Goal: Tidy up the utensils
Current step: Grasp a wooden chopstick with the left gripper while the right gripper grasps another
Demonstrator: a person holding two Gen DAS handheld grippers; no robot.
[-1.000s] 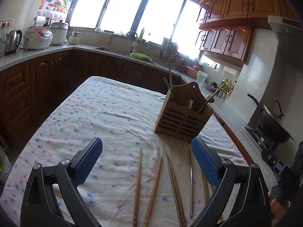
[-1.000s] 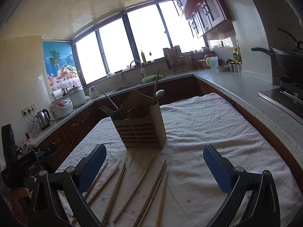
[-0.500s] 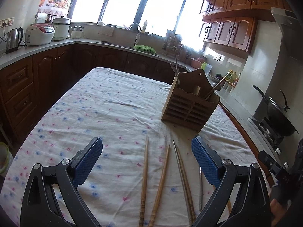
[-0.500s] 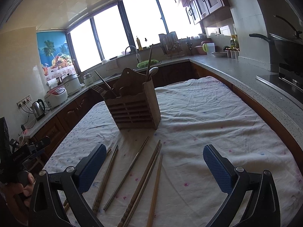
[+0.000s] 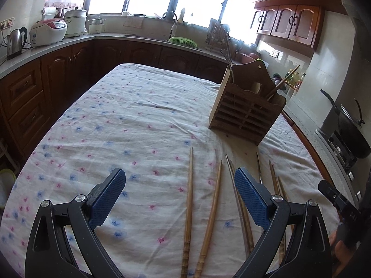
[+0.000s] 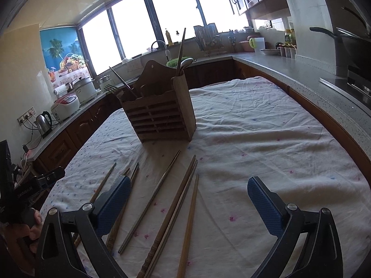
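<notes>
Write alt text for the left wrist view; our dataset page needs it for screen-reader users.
The open left gripper hovers over loose chopsticks lying on a floral tablecloth. Beyond them stands a slatted wooden utensil holder already holding a few utensils, with kitchen counters and bright windows behind.

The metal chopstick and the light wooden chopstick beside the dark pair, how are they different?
The metal chopstick is thin and grey; the light wooden chopstick is thicker and tan. The metal chopstick slants toward the wooden holder; the light wooden chopstick points nearly straight ahead. Both lie flat on the tablecloth, untouched.
</notes>
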